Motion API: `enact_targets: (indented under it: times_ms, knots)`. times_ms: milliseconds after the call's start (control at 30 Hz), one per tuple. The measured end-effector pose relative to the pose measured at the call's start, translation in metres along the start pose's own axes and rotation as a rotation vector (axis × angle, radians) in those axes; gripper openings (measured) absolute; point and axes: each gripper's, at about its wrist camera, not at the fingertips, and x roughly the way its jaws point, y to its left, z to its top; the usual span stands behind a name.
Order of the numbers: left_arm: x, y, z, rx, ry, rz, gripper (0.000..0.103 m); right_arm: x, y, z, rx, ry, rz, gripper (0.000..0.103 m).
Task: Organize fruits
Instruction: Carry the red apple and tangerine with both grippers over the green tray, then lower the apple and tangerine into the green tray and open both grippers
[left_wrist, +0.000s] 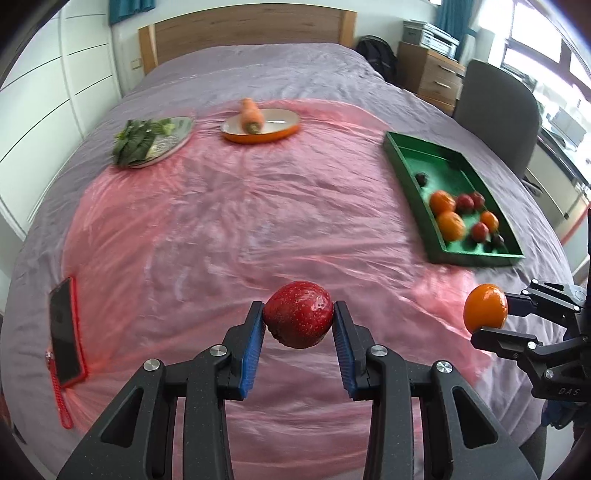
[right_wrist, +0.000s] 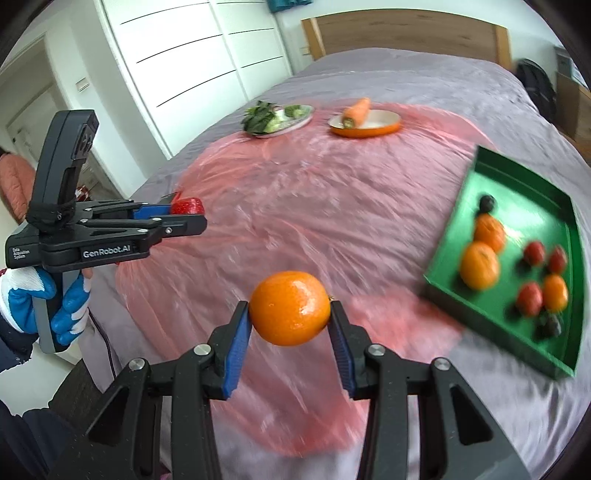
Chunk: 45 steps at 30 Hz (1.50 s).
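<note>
My left gripper is shut on a red strawberry, held above the pink sheet near the bed's front edge. The right gripper is shut on an orange mandarin, also in the air. In the left wrist view the mandarin and right gripper hang at the far right. Seen from the right wrist, the left gripper with the strawberry is at the left, in a gloved hand. A green tray to the right holds several mandarins, strawberries and dark berries.
A silver plate of leafy greens and an orange dish with a carrot sit at the far side of the pink sheet. A phone in a red case lies front left. A chair stands right of the bed.
</note>
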Motion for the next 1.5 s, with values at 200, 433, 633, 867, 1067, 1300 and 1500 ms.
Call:
enact_targets:
  times_ms: [200, 433, 633, 867, 1067, 1300, 1500]
  knots:
    - [0.005, -0.053, -0.001, 0.047, 0.018, -0.059, 0.032, -0.034, -0.033, -0.034, 0.057, -0.002, -0.061, 0.078]
    - [0.018, -0.109, 0.006, 0.108, 0.042, -0.121, 0.032, -0.072, -0.081, -0.066, 0.129, -0.015, -0.142, 0.078]
    - [0.030, -0.155, 0.015, 0.165, 0.064, -0.164, 0.032, -0.098, -0.123, -0.082, 0.189, -0.033, -0.203, 0.078]
    - [0.047, -0.195, 0.042, 0.212, 0.058, -0.201, 0.032, -0.114, -0.162, -0.084, 0.226, -0.057, -0.244, 0.078]
    - [0.068, -0.220, 0.087, 0.218, 0.021, -0.214, 0.032, -0.120, -0.192, -0.060, 0.223, -0.100, -0.257, 0.078]
    - [0.112, -0.234, 0.138, 0.183, -0.004, -0.185, 0.032, -0.103, -0.230, -0.004, 0.197, -0.148, -0.261, 0.078]
    - [0.155, -0.241, 0.163, 0.174, 0.003, -0.146, 0.032, -0.064, -0.264, 0.041, 0.196, -0.152, -0.260, 0.078]
